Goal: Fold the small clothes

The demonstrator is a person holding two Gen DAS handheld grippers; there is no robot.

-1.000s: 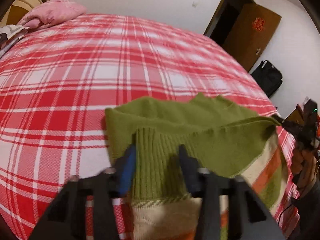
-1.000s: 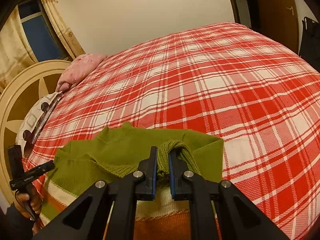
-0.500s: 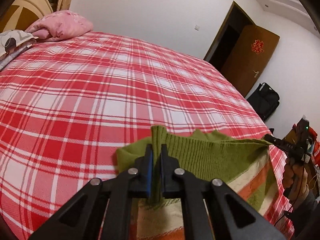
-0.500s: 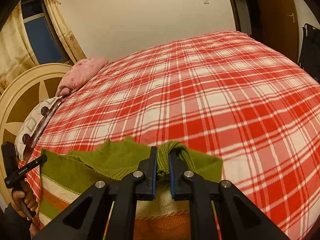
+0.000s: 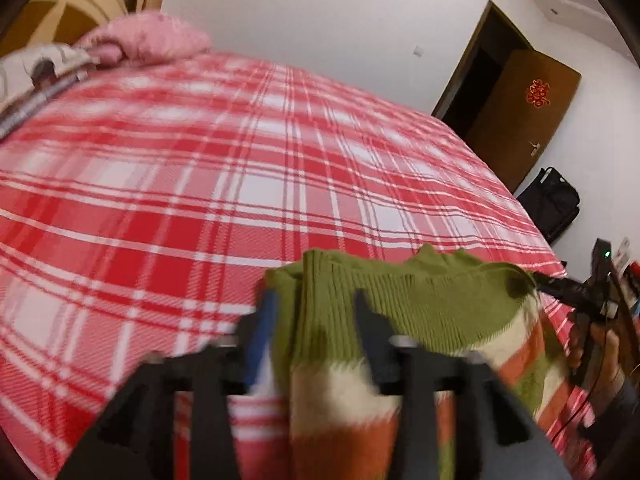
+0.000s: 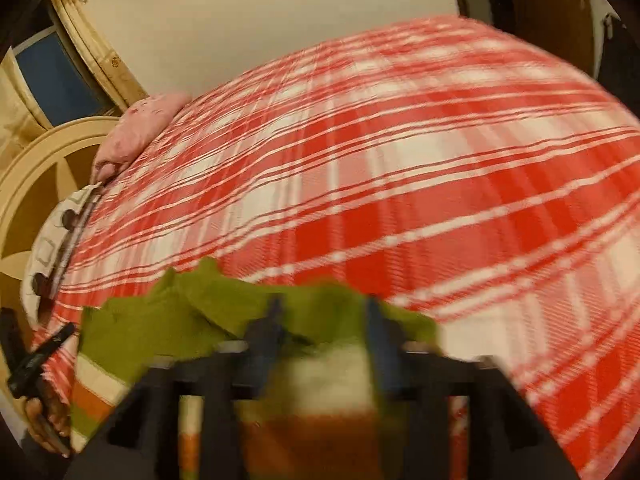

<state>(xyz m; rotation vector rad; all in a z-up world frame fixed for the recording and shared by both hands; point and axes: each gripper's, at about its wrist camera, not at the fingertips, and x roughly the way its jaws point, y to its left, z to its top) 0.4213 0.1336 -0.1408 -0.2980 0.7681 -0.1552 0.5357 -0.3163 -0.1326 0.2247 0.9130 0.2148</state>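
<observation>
A small knit sweater [image 5: 420,312], olive green with cream and orange stripes, lies on the red plaid bed. My left gripper [image 5: 316,320] is open, its fingers [image 5: 264,320] either side of the green ribbed edge. My right gripper [image 6: 324,328] is open too, astride the sweater [image 6: 180,332] at its other end. It also shows at the far right of the left wrist view [image 5: 560,288]. Both views are blurred by motion.
The red and white plaid bedspread [image 5: 200,208] covers the bed. A pink pillow [image 5: 148,40] and a patterned one [image 5: 32,72] lie by the round headboard [image 6: 44,168]. A brown door [image 5: 524,112] and black bag [image 5: 556,200] stand right.
Both grippers have opened and let go of the sweater's green edge, which they held pinched half a second ago. The sweater has dropped onto the bed.
</observation>
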